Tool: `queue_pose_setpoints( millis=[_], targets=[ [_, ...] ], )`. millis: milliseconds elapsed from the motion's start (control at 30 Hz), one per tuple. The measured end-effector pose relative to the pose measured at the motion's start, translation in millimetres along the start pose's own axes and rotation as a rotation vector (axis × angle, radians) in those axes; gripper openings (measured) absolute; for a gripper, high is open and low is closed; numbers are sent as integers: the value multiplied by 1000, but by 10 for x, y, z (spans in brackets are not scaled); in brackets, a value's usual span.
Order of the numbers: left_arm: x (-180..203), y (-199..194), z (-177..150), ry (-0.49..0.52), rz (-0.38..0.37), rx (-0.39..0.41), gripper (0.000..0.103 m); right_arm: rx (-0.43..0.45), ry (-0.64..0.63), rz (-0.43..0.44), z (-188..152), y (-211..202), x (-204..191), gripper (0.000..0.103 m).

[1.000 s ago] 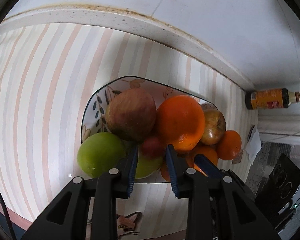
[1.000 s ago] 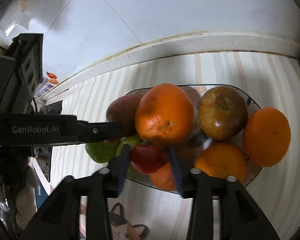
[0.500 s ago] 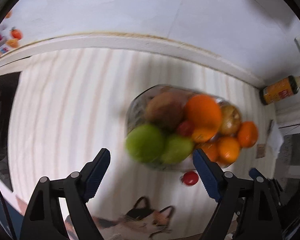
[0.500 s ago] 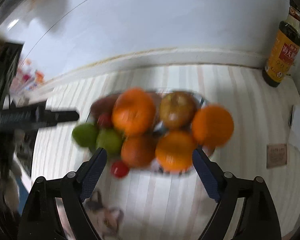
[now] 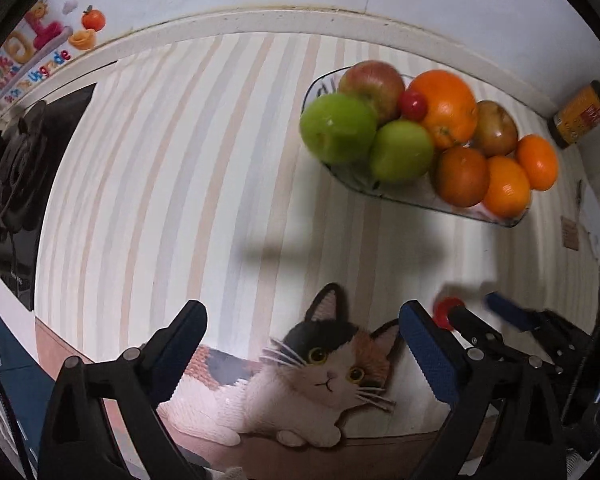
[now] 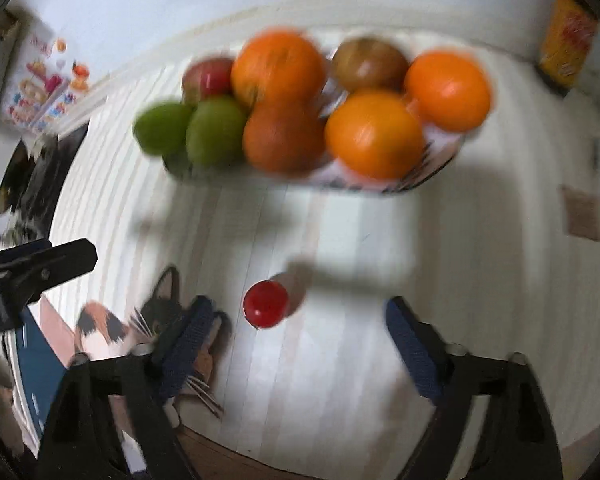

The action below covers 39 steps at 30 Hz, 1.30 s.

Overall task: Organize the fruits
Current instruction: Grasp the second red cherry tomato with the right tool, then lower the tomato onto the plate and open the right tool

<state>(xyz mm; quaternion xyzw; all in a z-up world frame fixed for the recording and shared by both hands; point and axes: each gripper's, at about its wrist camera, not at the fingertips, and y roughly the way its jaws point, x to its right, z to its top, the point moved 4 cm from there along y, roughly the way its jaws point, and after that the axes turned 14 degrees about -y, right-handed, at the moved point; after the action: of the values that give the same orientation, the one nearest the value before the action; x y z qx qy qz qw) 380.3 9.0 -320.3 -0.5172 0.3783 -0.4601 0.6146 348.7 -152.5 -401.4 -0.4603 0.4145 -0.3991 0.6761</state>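
A patterned plate (image 5: 380,194) holds green apples (image 5: 338,128), a reddish apple (image 5: 372,84), several oranges (image 5: 446,108) and a small red fruit (image 5: 413,105). A second small red fruit (image 6: 265,304) lies on the striped cloth in front of the plate. My right gripper (image 6: 300,308) hangs over it, jaws closing, with the fruit between them and no pad touching. In the left wrist view that fruit (image 5: 446,312) shows beside the right gripper (image 5: 476,312). My left gripper (image 5: 300,316) is over the cat picture, jaws opening with nothing between them.
A cat picture (image 5: 324,368) lies on the cloth's front edge. A sauce bottle (image 5: 584,110) stands at the back right by the wall. A black stove burner (image 5: 16,176) is at the far left. A paper tag (image 5: 570,232) lies right of the plate.
Both grippers have drawn back from the plate toward the front edge and opened wide. One small red fruit that was between the right jaws now lies on the cloth.
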Motion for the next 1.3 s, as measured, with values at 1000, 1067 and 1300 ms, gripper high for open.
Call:
queue_pose_setpoints(
  millis=[1000,1067,1300],
  targets=[
    [-96,44,294,-72,-3,107,99,113,-13,146,305,-220,-93,30],
    [-106,70,346,-75,7,111,99,143,-14,137,502,-239,-64,30],
    [-171,179,435,-89,39,124,99,181,-82,70,980,-104,-163,30]
  ],
)
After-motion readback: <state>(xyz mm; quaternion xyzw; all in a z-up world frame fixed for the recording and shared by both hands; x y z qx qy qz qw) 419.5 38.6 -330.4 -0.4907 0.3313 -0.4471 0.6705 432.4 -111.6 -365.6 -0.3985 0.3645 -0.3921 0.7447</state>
